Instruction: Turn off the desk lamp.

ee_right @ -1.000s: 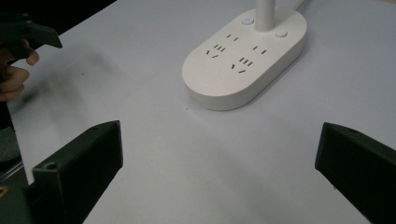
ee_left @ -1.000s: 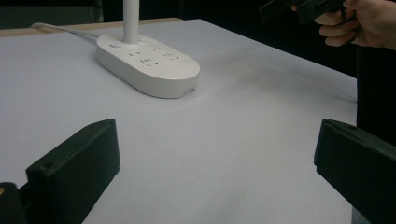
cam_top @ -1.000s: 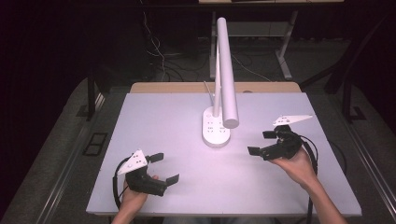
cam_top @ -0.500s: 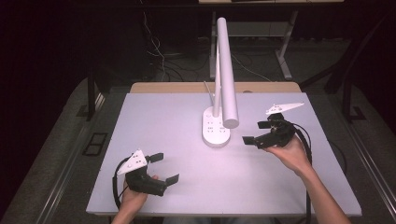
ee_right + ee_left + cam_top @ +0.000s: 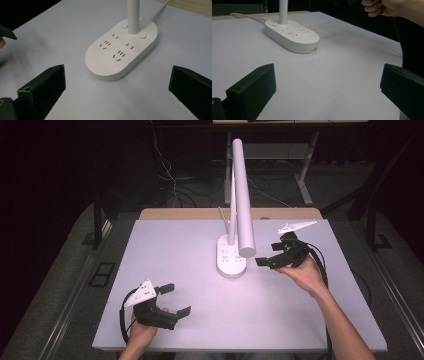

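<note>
High view: my right tool (image 5: 270,256) hangs just beside the lamp (image 5: 239,195), level with the low end of its white light bar and a little above the oval lamp base (image 5: 231,261). The jaws stand wide, nothing between them. My left tool (image 5: 172,300) sits low at the near left of the white tabletop (image 5: 300,320), well apart from the lamp, jaws also wide and empty. The lamp stands at the middle of the far half of the tabletop, its cord running off the back edge.

Left gripper view: both black jaws rise wide apart over bare tabletop. The lamp base (image 5: 292,35) lies farther off, with its stem going up out of sight. My right hand (image 5: 387,8) shows at the upper right.

Right gripper view: jaws wide, the lamp base (image 5: 120,55) between and beyond them, not touched. Socket slots mark its top; a lit button (image 5: 124,25) sits left of the stem (image 5: 132,15), and a plain button (image 5: 142,36) to its right.

Judgement: this is the approach step, the right tool closing on the lamp, no contact yet. The next move likely calls for either a narrowed jaw tip brought down onto one button, or a grip on the light bar; I cannot tell which. Either way it needs a slow, steady descent so the base doesn't slide.
</note>
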The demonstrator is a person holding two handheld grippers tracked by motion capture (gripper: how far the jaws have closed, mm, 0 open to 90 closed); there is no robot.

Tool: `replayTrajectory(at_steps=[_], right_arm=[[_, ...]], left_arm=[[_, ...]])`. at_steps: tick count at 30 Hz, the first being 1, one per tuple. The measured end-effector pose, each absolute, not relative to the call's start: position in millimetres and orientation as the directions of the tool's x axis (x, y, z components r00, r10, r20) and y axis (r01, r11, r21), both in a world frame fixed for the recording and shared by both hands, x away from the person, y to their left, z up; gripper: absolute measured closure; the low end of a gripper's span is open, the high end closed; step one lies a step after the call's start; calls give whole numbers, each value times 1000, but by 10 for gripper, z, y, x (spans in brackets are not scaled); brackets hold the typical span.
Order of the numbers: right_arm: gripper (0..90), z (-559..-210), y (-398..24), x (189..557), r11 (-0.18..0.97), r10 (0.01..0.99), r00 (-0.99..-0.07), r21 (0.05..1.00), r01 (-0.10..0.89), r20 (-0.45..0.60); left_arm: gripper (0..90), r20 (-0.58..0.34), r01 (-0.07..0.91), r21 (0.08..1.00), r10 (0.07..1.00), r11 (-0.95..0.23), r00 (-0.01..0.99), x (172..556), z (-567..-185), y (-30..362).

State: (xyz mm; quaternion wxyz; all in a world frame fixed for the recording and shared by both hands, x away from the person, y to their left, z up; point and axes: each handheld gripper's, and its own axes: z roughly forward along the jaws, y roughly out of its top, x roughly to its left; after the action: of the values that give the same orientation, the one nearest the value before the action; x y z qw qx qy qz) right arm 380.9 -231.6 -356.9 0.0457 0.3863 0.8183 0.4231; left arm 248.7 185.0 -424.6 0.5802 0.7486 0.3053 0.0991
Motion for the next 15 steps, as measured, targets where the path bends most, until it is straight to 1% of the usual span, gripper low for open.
replayTrajectory(at_steps=[15], right_arm=[[8, -3561, -2170, 4104, 359, 662, -706, 719, 595, 253]], left_arm=[[0, -205, 342, 928, 568, -144, 797, 2488, -4249, 1842]])
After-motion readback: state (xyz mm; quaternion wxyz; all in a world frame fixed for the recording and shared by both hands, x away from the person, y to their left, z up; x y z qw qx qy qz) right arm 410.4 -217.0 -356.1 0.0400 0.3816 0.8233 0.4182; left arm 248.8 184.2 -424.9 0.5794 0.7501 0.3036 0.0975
